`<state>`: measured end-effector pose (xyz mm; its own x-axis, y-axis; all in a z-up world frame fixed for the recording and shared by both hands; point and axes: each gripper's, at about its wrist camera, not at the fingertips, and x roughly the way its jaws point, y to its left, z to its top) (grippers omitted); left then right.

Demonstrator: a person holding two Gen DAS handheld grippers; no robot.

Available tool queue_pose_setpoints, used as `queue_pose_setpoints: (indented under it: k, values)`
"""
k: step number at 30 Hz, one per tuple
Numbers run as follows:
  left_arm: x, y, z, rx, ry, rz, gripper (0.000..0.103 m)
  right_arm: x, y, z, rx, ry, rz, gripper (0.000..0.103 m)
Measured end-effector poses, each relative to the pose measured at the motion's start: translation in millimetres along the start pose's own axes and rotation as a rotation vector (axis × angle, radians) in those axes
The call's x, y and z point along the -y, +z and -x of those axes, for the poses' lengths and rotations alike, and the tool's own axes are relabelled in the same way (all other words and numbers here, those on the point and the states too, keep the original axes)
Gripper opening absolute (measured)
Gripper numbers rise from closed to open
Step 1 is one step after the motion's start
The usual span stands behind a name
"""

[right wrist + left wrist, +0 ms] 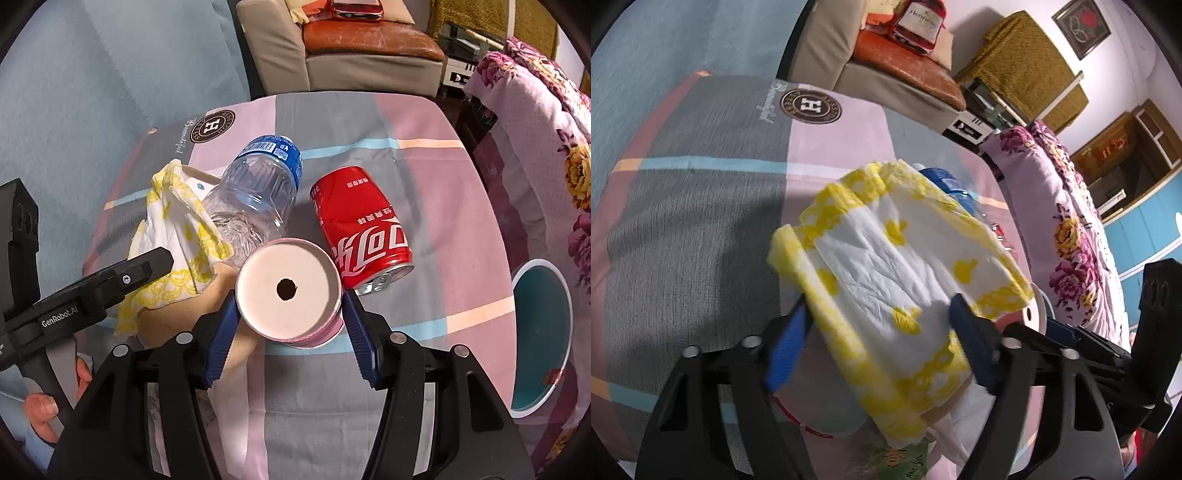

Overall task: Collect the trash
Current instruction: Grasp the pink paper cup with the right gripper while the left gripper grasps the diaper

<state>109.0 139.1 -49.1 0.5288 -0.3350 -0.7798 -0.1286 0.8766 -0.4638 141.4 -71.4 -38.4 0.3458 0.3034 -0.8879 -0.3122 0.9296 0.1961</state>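
While the left gripper (881,332) pinches the soft, limp yellow-and-white wrapper (886,258) across its width, the right gripper (288,314) seemingly clamps the light, crushable paper cup (288,288) at its sides; beyond lie the plastic bottle (258,192) and dented red can (362,229) on the patchwork cloth (406,122).

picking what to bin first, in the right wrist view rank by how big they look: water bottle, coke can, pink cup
1. water bottle
2. coke can and pink cup: look alike; the cup lies nearest the camera, so unsure.
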Motion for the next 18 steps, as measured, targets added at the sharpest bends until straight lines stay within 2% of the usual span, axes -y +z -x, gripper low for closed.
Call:
queue_pose_setpoints:
  k: [3, 4, 6, 10, 18]
  values:
    - [5, -1, 5, 0.017, 0.012, -0.016, 0.051, 1, 0, 0, -0.001, 0.009, -0.009, 0.055]
    - [8, -2, 9, 0.028, 0.025, -0.028, 0.034, 1, 1, 0, 0.005, 0.007, -0.009, 0.056]
    - [9, -1, 12, 0.030, 0.028, -0.037, 0.016, -2, 1, -1, 0.012, 0.003, 0.000, 0.056]
    - [10, -2, 24, 0.067, 0.053, -0.041, 0.010, -6, 0, 1, 0.029, -0.014, 0.015, 0.054]
    - [6, -4, 57, 0.120, 0.050, -0.045, 0.008, 6, -2, 29, 0.066, 0.023, -0.024, 0.054]
